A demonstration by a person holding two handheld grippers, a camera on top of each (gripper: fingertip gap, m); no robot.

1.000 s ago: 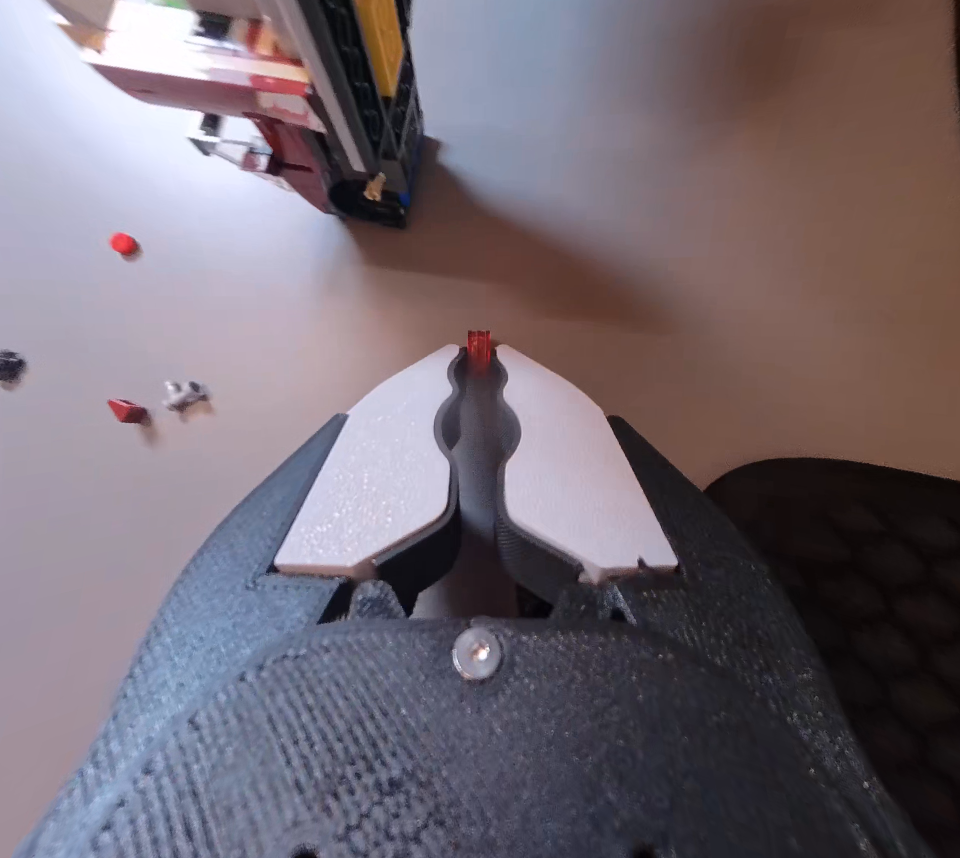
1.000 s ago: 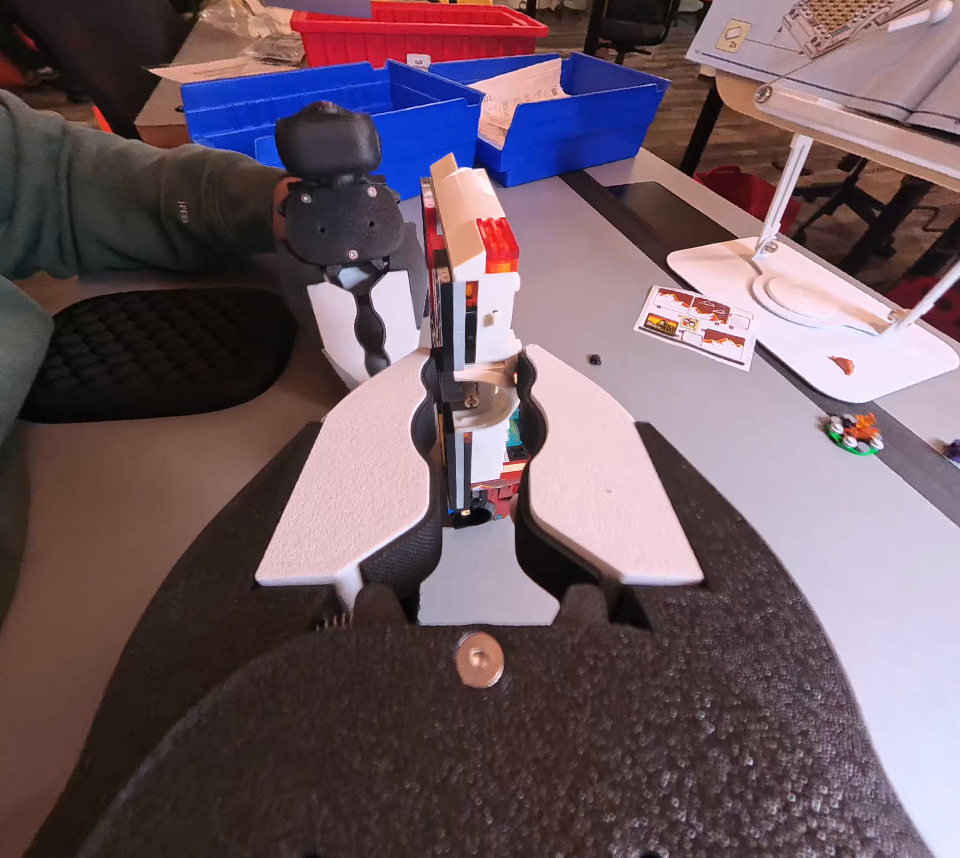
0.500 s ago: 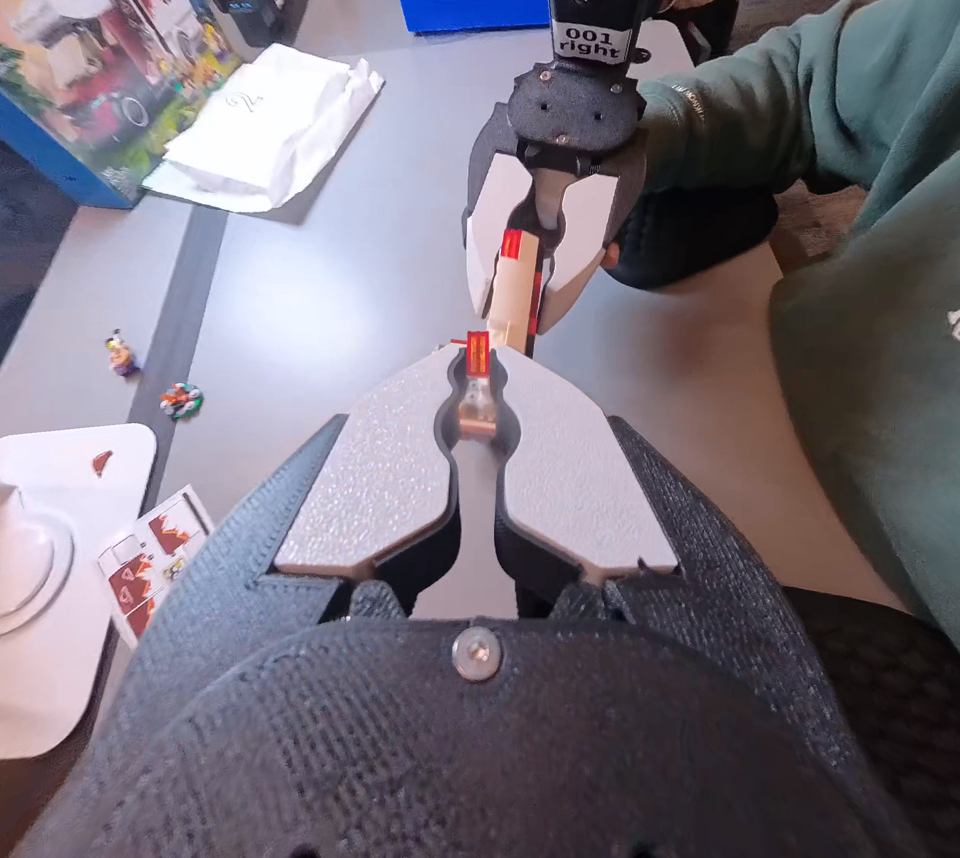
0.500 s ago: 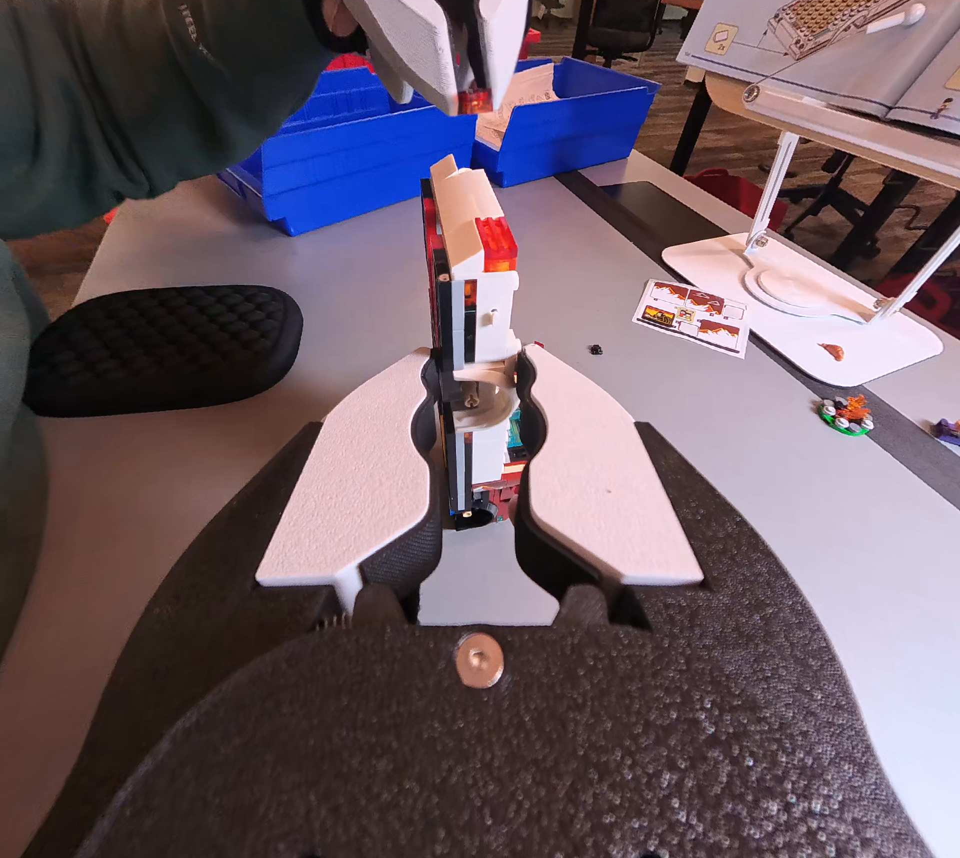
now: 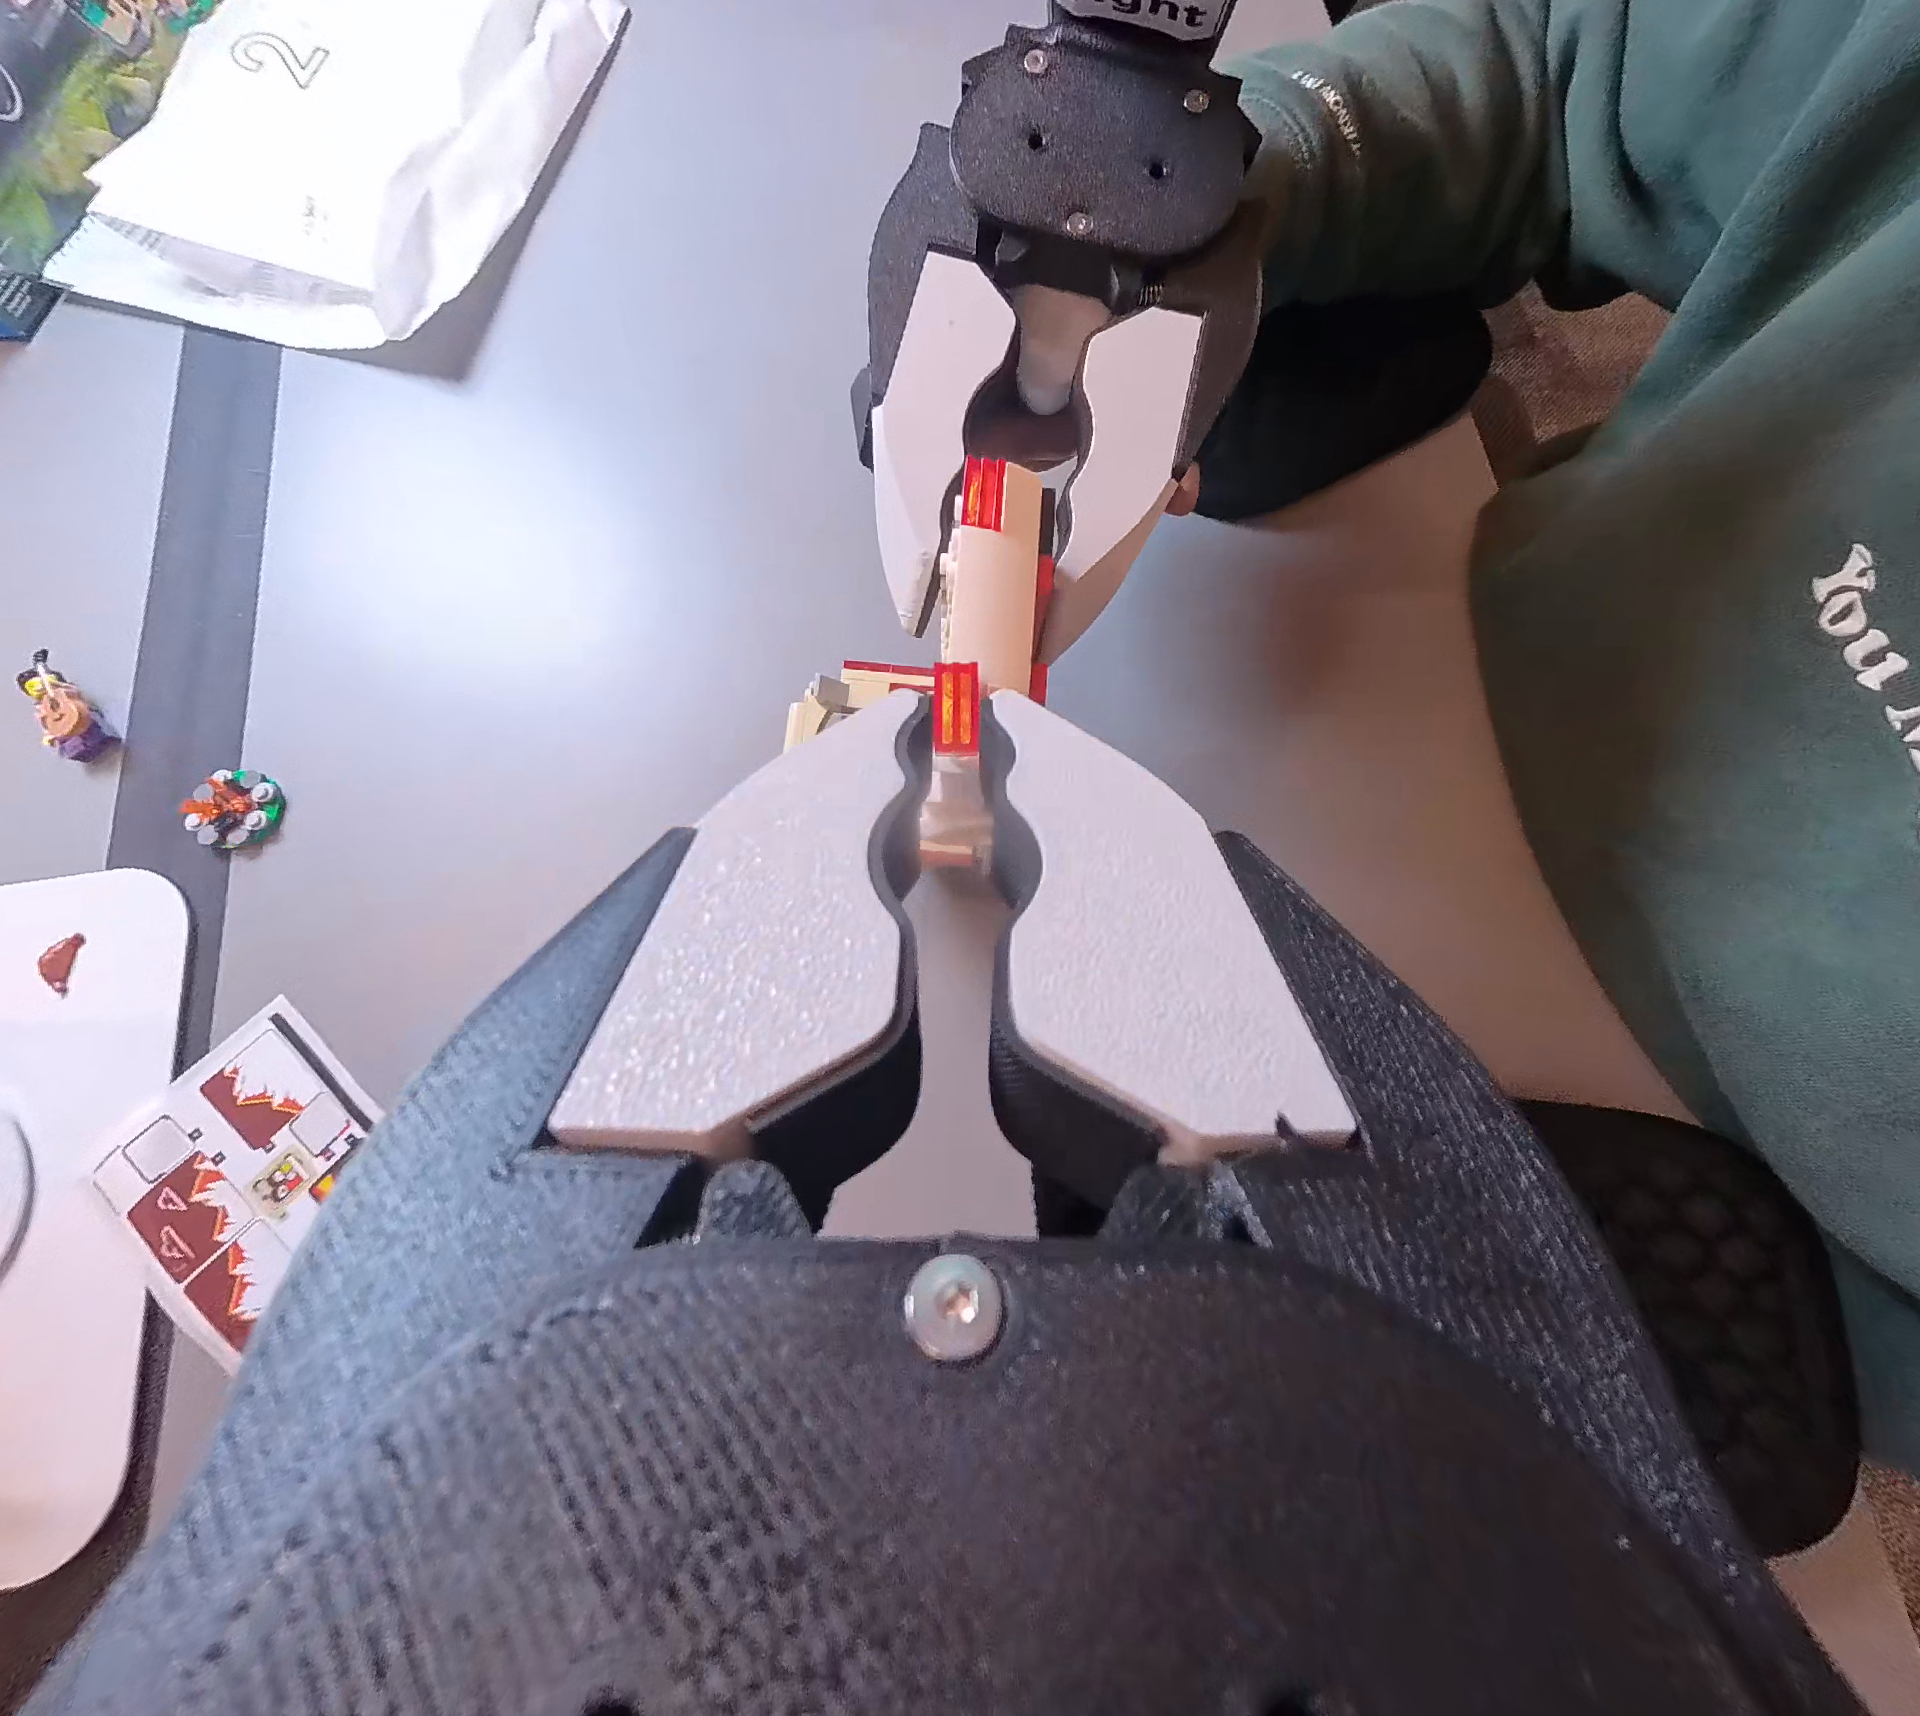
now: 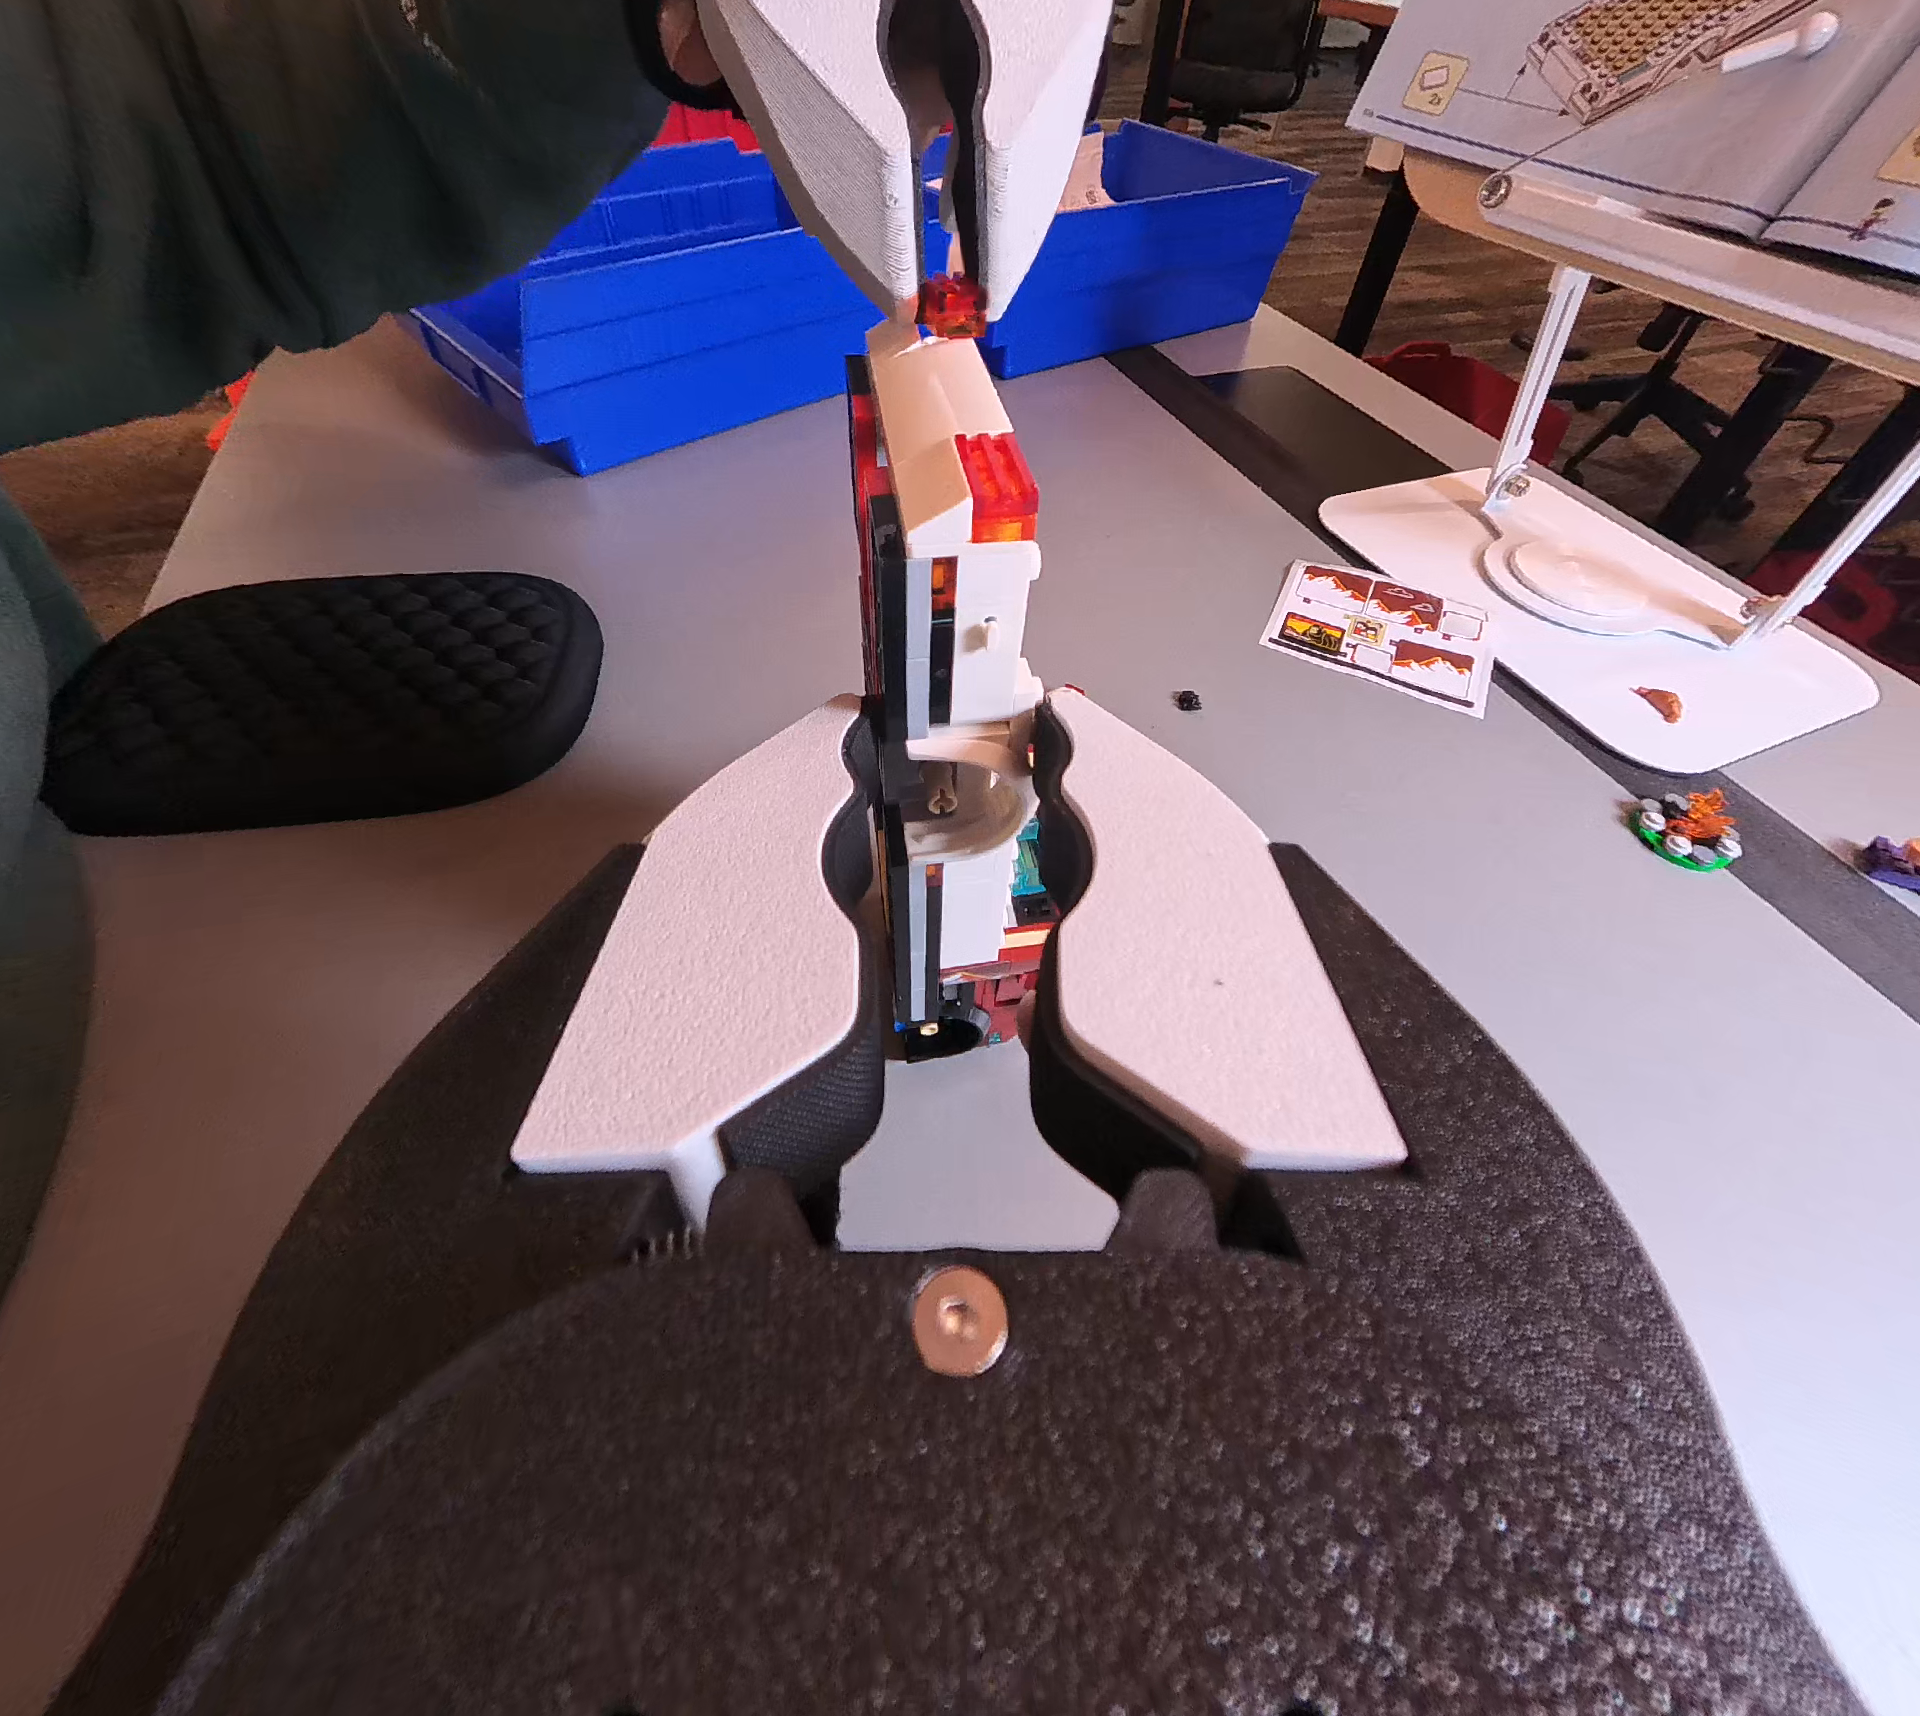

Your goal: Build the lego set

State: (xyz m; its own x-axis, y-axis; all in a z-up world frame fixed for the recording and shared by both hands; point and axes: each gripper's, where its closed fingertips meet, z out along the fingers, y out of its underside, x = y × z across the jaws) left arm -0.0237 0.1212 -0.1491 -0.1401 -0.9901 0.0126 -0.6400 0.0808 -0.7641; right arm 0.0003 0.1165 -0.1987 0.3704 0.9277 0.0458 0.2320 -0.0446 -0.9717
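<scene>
Your right gripper [image 6: 951, 835] is clamped nearly closed around the lower half of the lego model [image 6: 951, 586], holding it upright on end just above the grey table [image 6: 1351, 887]; the model is the landmark for all that follows. Your left gripper [image 6: 951, 295] is directly over the model's top end, its fingers pinched almost fully together on a small translucent red-orange piece [image 5: 958, 708], which sits at, or just shy of, the white top face; I cannot tell whether it touches. In my judgement the step in hand is seating this piece. The next move calls for squaring its underside to the studs and pressing straight down while the right gripper braces the model. A matching red-orange block [image 6: 1000, 482] is already fitted lower on the model's right side. The black padded rest [image 6: 312, 690] lies to the model's left. The sticker sheet [image 6: 1377, 638] lies to its right, the white stand base [image 6: 1621, 617] beyond that. The blue bins [image 6: 675, 336] stand behind it. Nothing obstructs the descent; the risk is a skewed press tilting the model in the grip.
</scene>
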